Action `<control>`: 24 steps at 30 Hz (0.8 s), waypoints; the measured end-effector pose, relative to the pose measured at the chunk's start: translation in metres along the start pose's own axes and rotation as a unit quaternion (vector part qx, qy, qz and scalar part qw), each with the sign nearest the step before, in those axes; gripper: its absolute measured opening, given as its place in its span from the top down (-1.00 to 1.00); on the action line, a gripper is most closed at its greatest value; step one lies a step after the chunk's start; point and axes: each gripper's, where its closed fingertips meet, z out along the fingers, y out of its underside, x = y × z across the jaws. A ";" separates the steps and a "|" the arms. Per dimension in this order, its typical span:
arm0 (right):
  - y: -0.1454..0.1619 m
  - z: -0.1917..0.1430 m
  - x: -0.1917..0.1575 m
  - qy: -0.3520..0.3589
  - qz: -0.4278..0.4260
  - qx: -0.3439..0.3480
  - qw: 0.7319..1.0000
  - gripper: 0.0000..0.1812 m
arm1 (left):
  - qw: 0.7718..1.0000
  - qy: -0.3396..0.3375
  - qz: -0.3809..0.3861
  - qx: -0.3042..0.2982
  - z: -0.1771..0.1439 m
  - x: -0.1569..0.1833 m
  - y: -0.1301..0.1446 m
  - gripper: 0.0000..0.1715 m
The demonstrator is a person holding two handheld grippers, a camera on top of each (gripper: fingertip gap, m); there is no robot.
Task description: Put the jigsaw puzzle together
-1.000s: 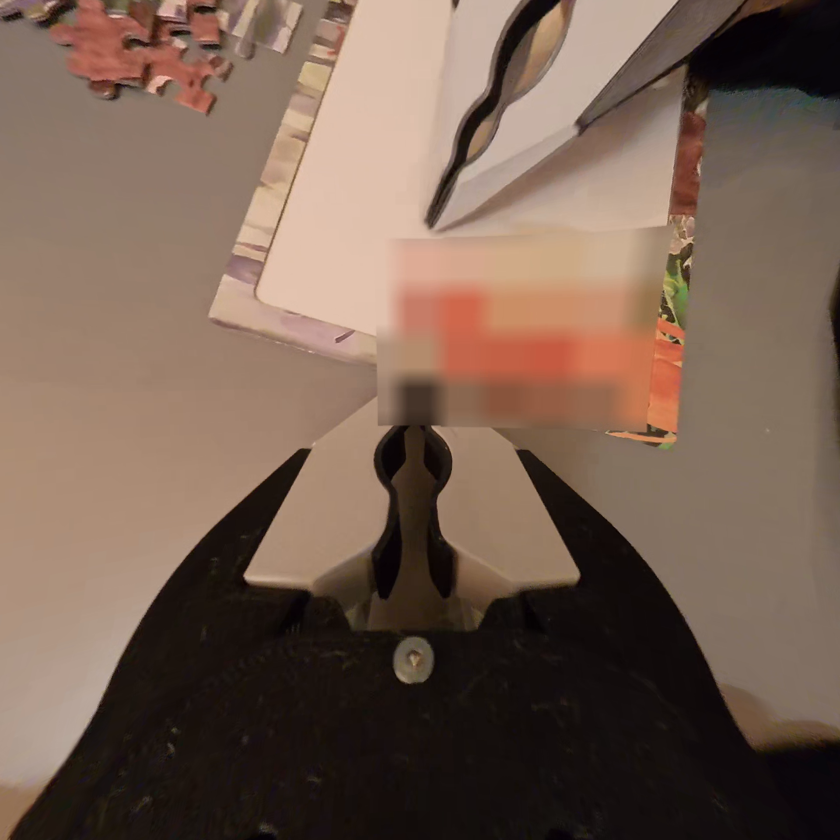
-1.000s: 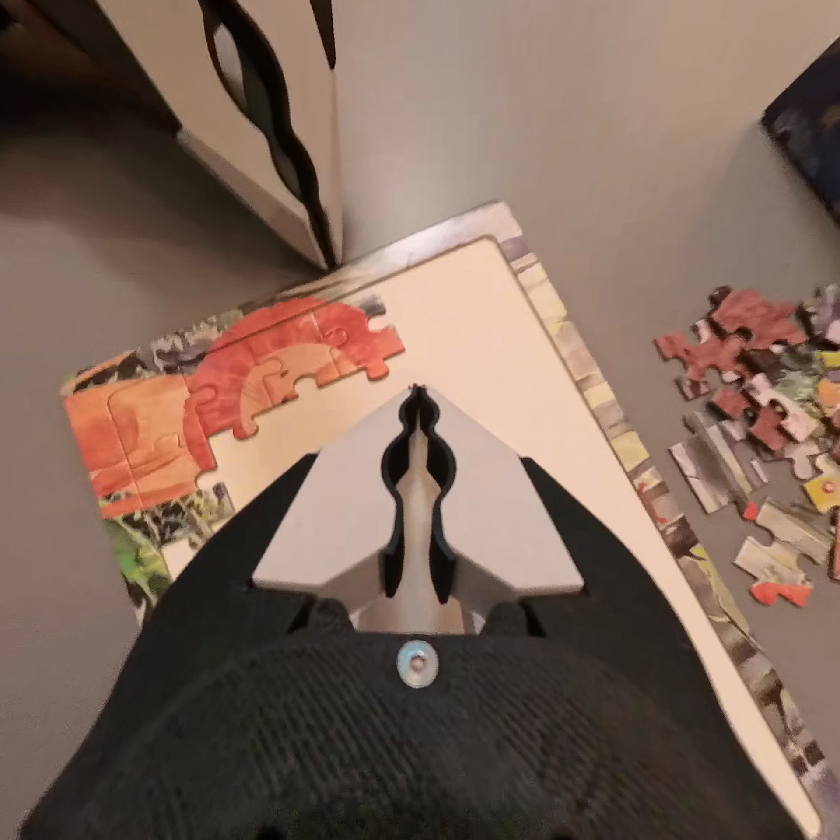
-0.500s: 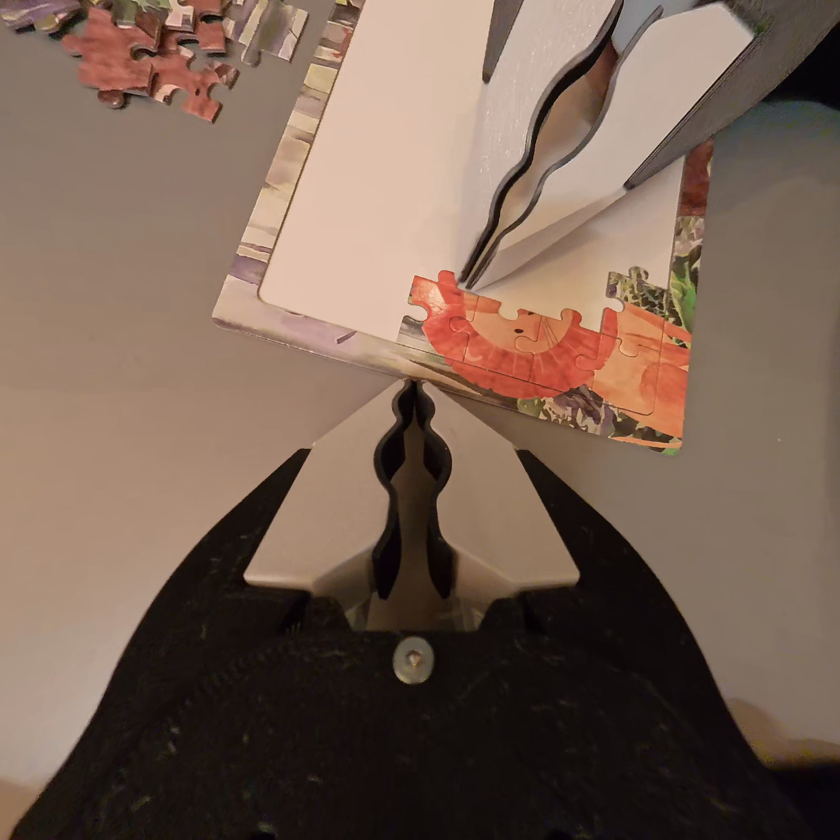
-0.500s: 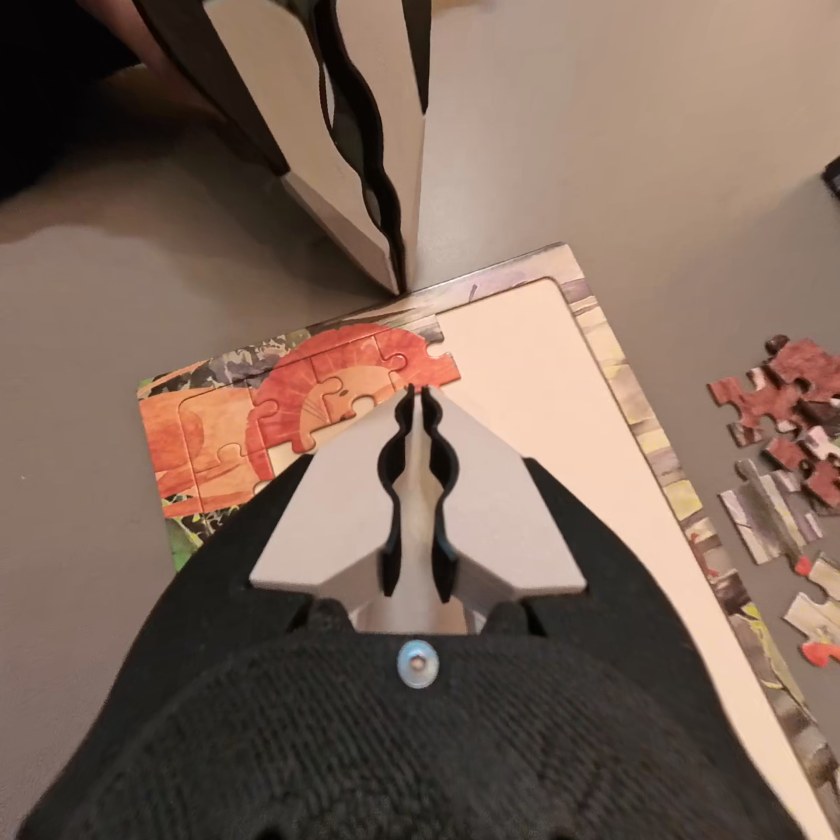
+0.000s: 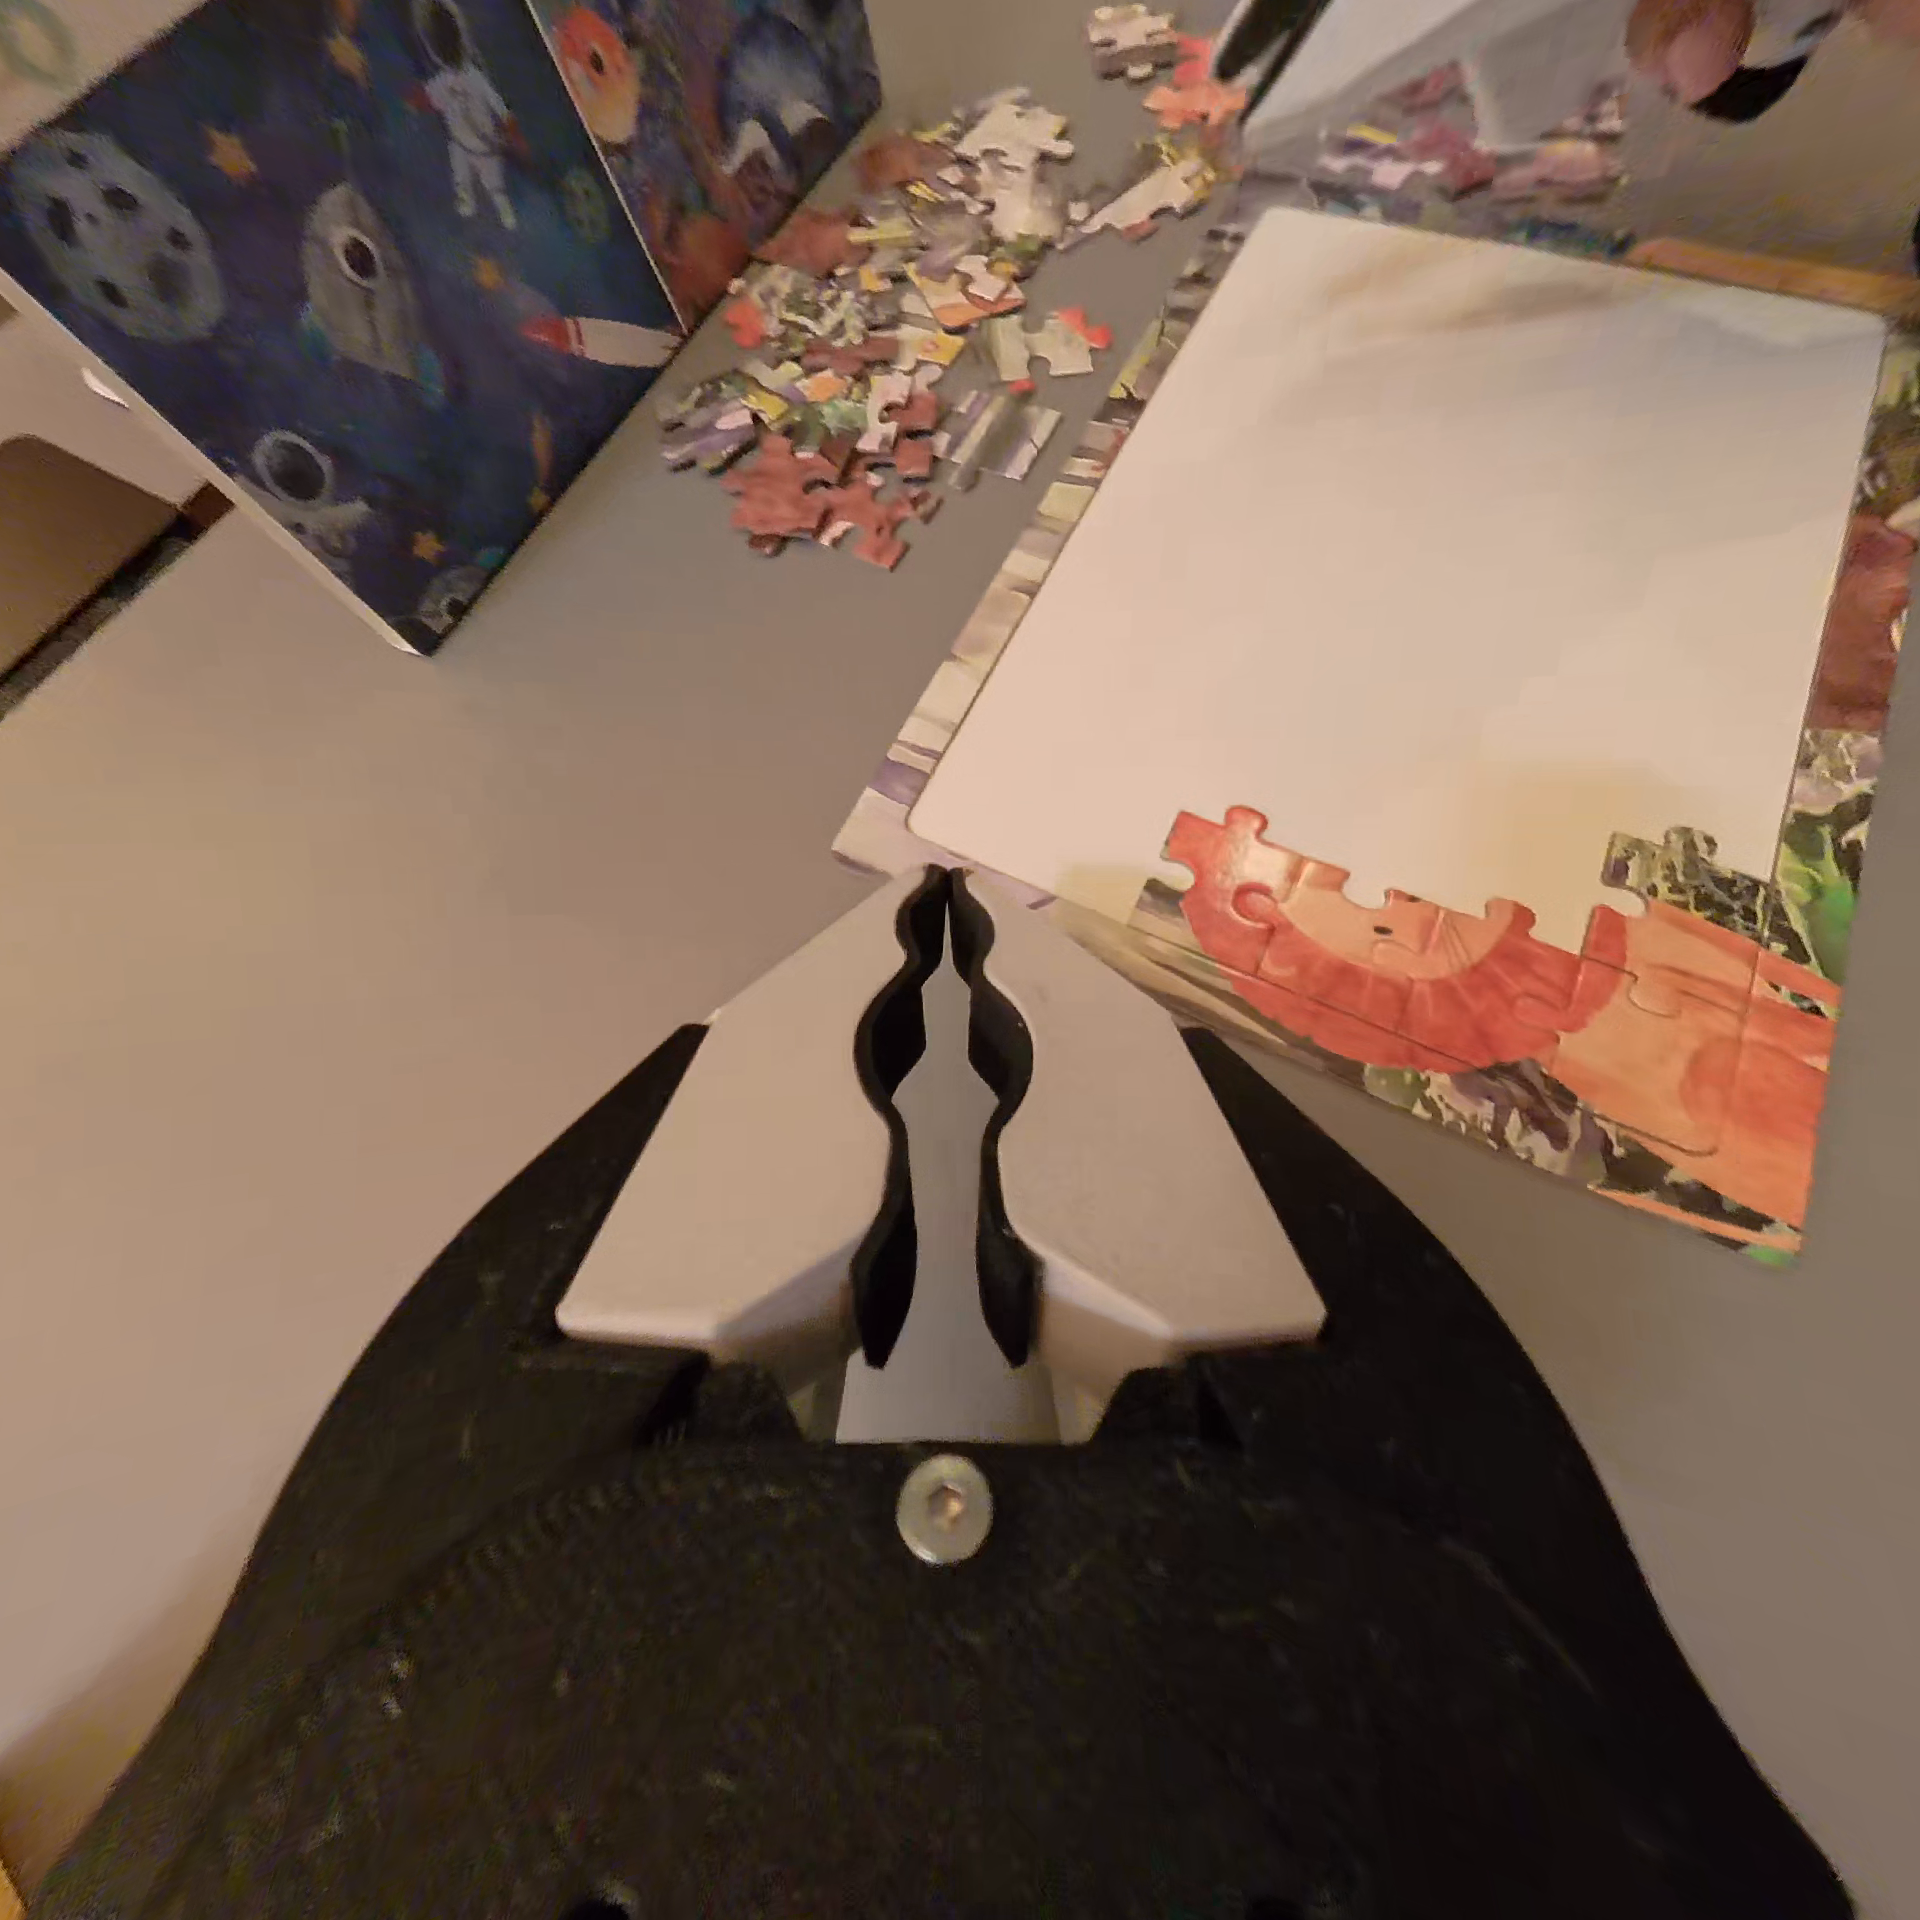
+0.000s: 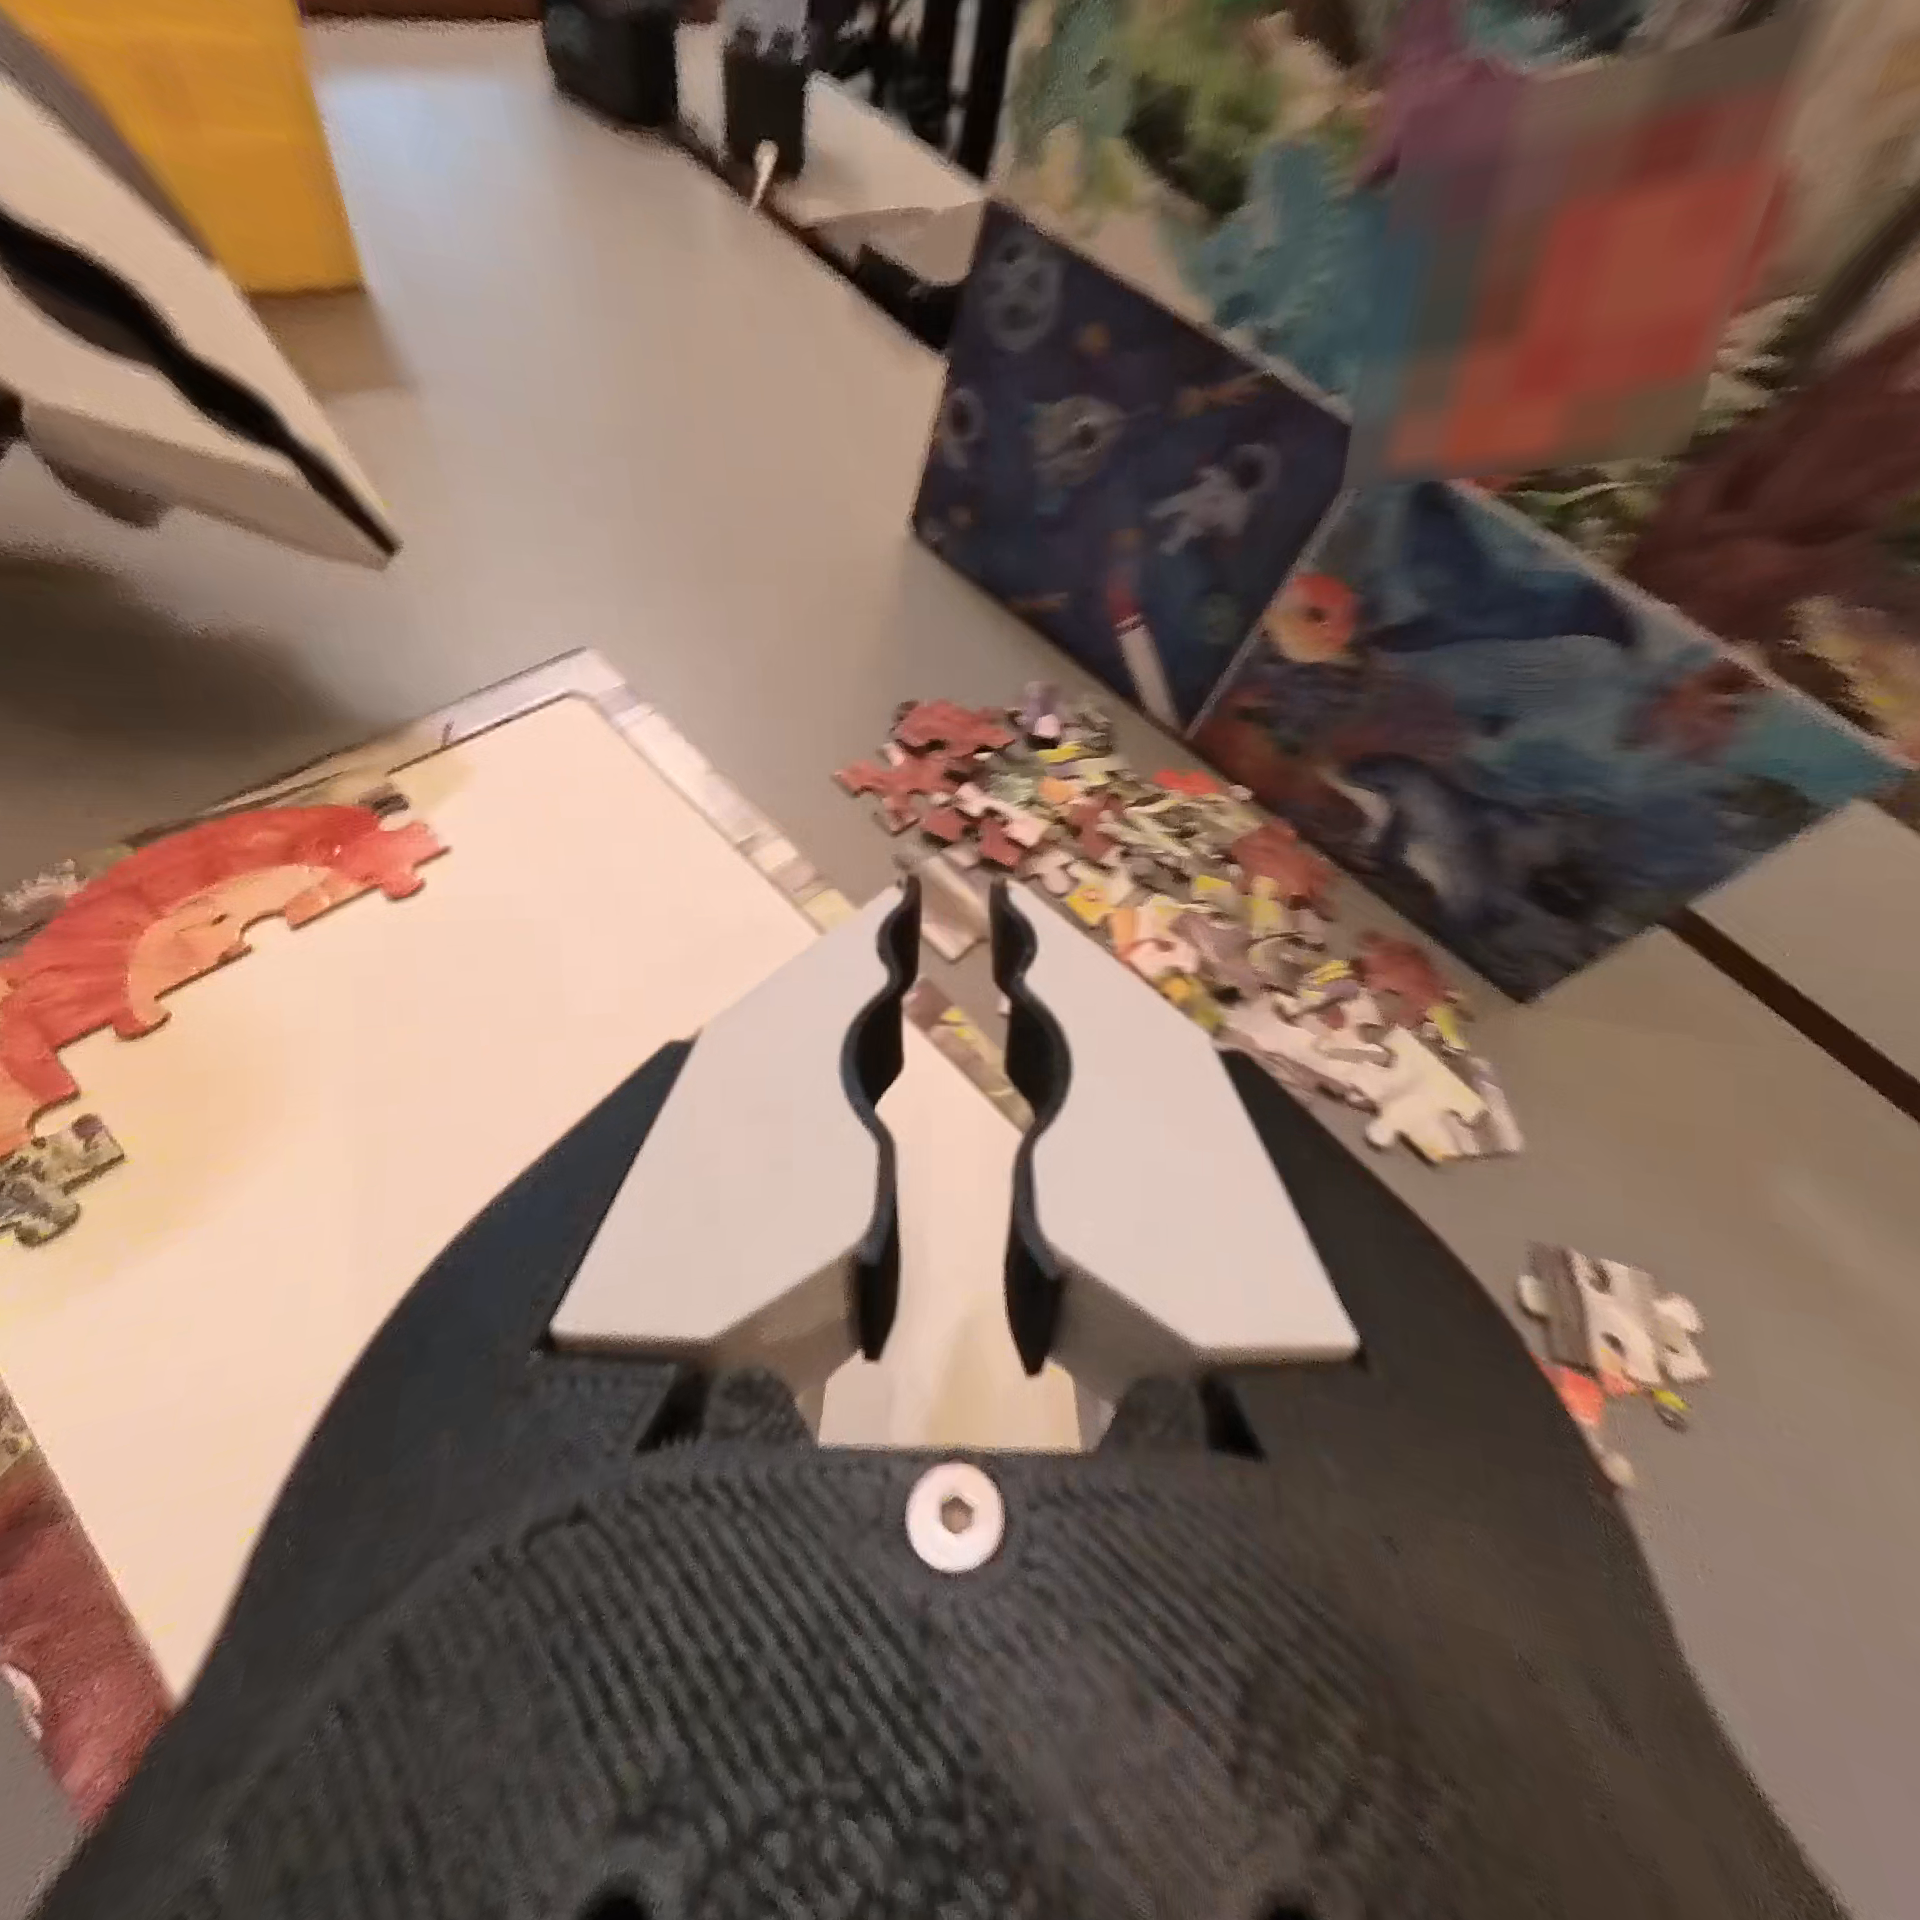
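Observation:
A puzzle tray (image 5: 1455, 540) with a white inside and a printed border lies on the grey table; it also shows in the right wrist view (image 6: 416, 1039). Several joined orange-red pieces (image 5: 1455, 997) fill its near corner, seen too in the right wrist view (image 6: 187, 914). A heap of loose pieces (image 5: 894, 353) lies left of the tray, and in the right wrist view (image 6: 1195, 914) right of it. My left gripper (image 5: 948, 883) is shut and empty at the tray's near-left corner. My right gripper (image 6: 956, 894) is open and empty, raised over the tray's edge towards the heap.
Picture boxes with space and sea prints stand behind the heap (image 5: 332, 312) (image 6: 1143, 520). A lone piece (image 6: 1610, 1330) lies to the right of my right gripper. The left gripper shows far off at the upper left of the right wrist view (image 6: 187, 384). A yellow box (image 6: 208, 135) stands at the back. There is about 20 centimeters between the tips of the two grippers. The left gripper is farther from the lone piece (image 6: 1610, 1330), some 40 centimeters, than the right, some 20 centimeters. Look for it in the left wrist view (image 5: 1135, 44) too.
The right gripper has lifted off the joined pieces, opened and swung right towards the heap. The left gripper has drawn back and tilted up, staying shut.

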 end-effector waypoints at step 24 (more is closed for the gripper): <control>0.037 -0.083 0.100 0.052 0.056 0.114 0.991 0.81 | 0.993 -0.064 -0.010 0.100 0.013 -0.008 -0.026 1.00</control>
